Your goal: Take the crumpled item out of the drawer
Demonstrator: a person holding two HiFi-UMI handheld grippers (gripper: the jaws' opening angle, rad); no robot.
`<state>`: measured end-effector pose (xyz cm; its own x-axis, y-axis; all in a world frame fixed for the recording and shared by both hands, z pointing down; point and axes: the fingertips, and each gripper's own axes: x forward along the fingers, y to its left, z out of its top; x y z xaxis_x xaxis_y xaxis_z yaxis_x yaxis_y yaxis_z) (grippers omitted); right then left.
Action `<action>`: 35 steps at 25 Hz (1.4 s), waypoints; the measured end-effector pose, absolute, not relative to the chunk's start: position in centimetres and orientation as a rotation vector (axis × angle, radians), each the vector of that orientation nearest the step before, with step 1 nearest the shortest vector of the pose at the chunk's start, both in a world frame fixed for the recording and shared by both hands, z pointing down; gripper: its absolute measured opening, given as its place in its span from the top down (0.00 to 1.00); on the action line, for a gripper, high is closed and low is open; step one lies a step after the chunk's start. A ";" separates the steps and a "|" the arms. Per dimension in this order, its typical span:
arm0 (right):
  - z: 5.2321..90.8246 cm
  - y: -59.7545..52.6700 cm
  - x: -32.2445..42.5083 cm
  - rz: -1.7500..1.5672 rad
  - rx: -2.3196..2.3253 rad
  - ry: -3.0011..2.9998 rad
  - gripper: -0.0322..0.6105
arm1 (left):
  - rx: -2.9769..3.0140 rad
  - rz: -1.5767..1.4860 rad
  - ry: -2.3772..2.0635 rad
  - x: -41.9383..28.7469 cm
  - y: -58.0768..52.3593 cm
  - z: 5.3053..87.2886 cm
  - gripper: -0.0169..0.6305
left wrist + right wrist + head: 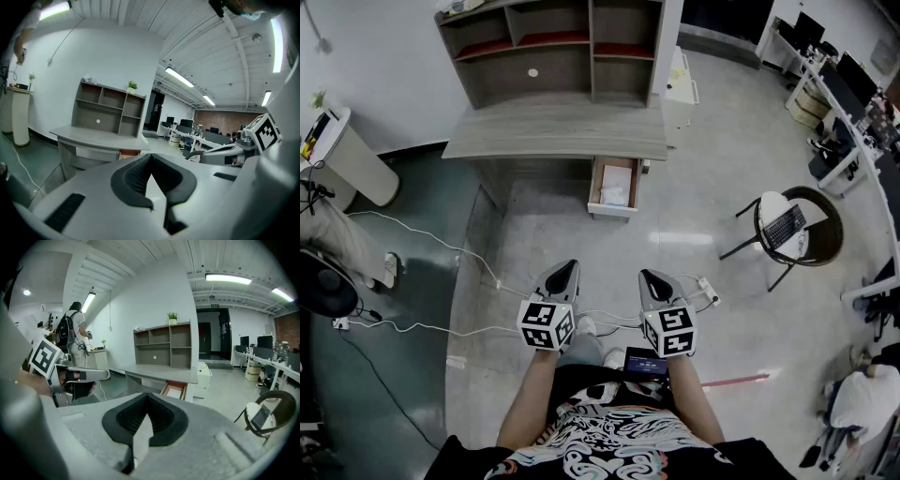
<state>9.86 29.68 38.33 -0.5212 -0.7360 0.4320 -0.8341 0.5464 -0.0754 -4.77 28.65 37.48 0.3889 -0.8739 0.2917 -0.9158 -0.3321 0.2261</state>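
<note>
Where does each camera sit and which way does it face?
Head view: on the person's head, looking steeply down at desk and open drawer; shows both forearms, left gripper, right gripper.
Left gripper view: on the left gripper, facing toward the desk; shows its shut jaws, right gripper at right.
Right gripper view: on the right gripper, facing the desk; shows its shut jaws, left gripper at left.
Shared: all three see desk and drawer.

We list a desk [553,131] in matt grey wood-grain, a floor [694,234] of glossy polished grey, a crumpled item [615,195] seemingly of white paper, and left gripper [570,267] and right gripper [647,275] in matt grey plastic with ribbed black pads [133,176].
</note>
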 end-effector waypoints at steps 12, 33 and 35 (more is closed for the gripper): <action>38.0 29.8 10.3 0.383 1.272 -2.472 0.94 | 2.308 0.120 -1.549 -4.6 29.4 36.2 0.97; 41.4 16.3 10.3 0.473 1.257 -2.436 0.94 | 2.253 0.158 -1.525 -5.5 15.2 40.0 0.97; 42.2 13.4 10.1 0.499 1.267 -2.402 0.94 | 2.252 0.178 -1.497 -5.7 11.8 40.6 0.97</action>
